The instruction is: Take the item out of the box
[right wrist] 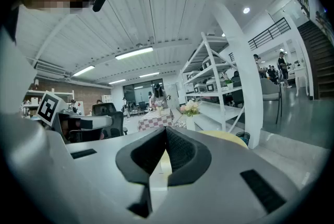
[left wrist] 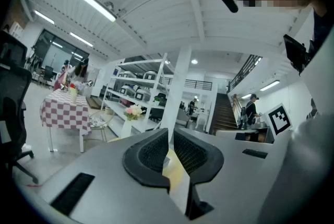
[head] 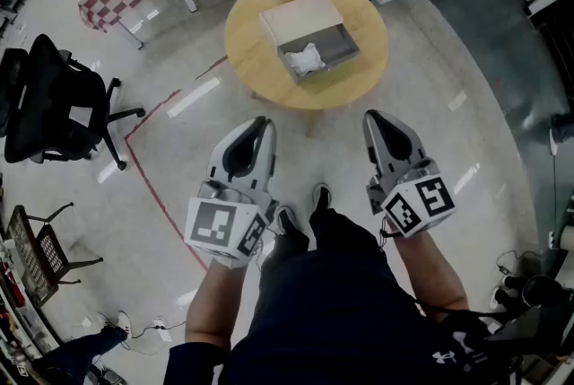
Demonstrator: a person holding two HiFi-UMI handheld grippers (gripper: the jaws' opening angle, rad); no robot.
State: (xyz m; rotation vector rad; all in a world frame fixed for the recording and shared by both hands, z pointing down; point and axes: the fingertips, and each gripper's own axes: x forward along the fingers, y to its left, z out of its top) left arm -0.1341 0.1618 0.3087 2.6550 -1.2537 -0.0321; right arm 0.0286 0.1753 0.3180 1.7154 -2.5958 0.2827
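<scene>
Head view: white item [head: 304, 59] lies in open box [head: 334, 40] on round worktop [head: 247, 42] | gripper views: box interior unseen | left gripper [left wrist: 170, 132] jaws closed to a slit, empty | right gripper [right wrist: 165, 130] jaws together, empty

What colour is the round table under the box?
The round table is pale yellow wood, best seen in the head view.

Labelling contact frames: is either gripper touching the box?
No: in the head view the left gripper and right gripper are over the floor, short of the round table that bears the box.
</scene>
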